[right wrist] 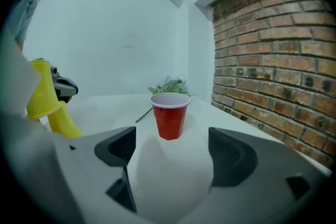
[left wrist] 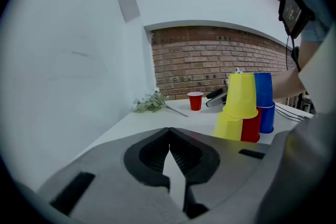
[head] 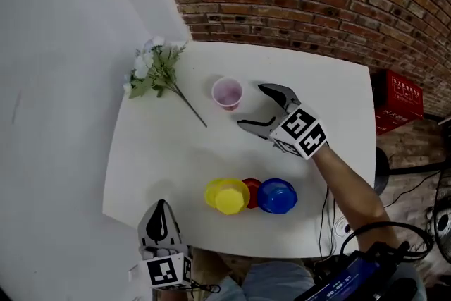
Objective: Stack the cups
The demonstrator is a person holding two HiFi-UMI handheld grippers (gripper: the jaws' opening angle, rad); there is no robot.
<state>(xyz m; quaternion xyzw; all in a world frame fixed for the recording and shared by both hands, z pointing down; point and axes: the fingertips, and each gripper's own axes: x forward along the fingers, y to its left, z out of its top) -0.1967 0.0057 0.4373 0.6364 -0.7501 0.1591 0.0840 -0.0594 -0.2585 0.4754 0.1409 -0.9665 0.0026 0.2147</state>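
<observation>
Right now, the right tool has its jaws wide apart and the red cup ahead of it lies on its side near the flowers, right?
Not quite: the red cup stands upright, mouth up, as the right gripper view shows. The rest holds: the right tool has its jaws wide apart, and the cup is ahead of it, near the flowers.

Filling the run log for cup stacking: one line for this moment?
right gripper open, facing lone upright red cup, no contact | left gripper shut, empty | other cups grouped at table front
</observation>
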